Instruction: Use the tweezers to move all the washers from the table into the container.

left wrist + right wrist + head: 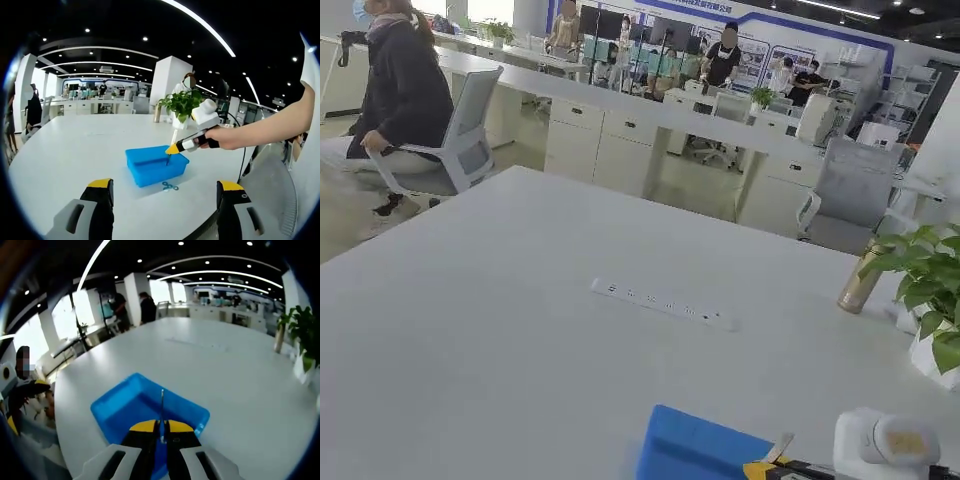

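Right gripper (161, 427) clamps tweezers (161, 402) over the container (147, 164); left gripper (164, 196) gapes empty. We should release low, then fetch washers (170, 186) beside it.

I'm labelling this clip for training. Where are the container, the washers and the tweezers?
container (147, 176), left gripper view, its blue front wall.
washers (170, 186), left gripper view, middle of the small cluster.
tweezers (161, 405), right gripper view, the thin metal shaft.
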### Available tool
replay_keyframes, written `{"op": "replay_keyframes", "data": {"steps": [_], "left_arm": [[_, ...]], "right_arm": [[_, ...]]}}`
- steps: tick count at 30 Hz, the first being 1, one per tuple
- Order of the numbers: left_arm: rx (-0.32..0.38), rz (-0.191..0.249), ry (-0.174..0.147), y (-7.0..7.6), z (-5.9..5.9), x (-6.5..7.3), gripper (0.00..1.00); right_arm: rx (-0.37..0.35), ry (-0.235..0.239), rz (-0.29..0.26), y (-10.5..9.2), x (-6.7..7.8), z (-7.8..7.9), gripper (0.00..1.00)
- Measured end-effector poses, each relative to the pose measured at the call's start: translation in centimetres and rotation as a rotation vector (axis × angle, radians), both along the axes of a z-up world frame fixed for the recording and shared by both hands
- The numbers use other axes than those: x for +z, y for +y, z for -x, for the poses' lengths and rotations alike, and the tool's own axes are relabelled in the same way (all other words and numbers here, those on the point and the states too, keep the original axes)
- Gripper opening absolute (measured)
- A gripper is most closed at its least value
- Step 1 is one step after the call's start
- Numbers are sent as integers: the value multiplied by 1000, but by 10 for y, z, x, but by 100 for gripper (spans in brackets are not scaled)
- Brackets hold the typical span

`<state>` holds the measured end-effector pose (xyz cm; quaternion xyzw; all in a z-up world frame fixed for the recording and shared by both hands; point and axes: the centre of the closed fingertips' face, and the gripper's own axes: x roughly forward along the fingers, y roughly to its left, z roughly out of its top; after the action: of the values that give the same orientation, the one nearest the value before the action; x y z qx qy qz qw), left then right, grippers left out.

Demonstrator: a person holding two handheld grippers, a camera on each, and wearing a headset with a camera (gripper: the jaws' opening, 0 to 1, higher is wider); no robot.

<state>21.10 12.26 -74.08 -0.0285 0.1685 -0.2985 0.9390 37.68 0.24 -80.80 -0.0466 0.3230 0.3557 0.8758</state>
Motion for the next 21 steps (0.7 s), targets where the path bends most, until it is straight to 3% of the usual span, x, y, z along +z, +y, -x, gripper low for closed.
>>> {"op": "replay_keyframes", "data": {"steps": [12, 21], "left_arm": [[-25, -11, -15, -14, -4, -4, 85], [-30, -63, -3, -14, -4, -15, 87]], "right_arm": [[4, 1, 14, -6, -6, 1, 3], [6, -17, 2, -8, -1, 4, 3]]}}
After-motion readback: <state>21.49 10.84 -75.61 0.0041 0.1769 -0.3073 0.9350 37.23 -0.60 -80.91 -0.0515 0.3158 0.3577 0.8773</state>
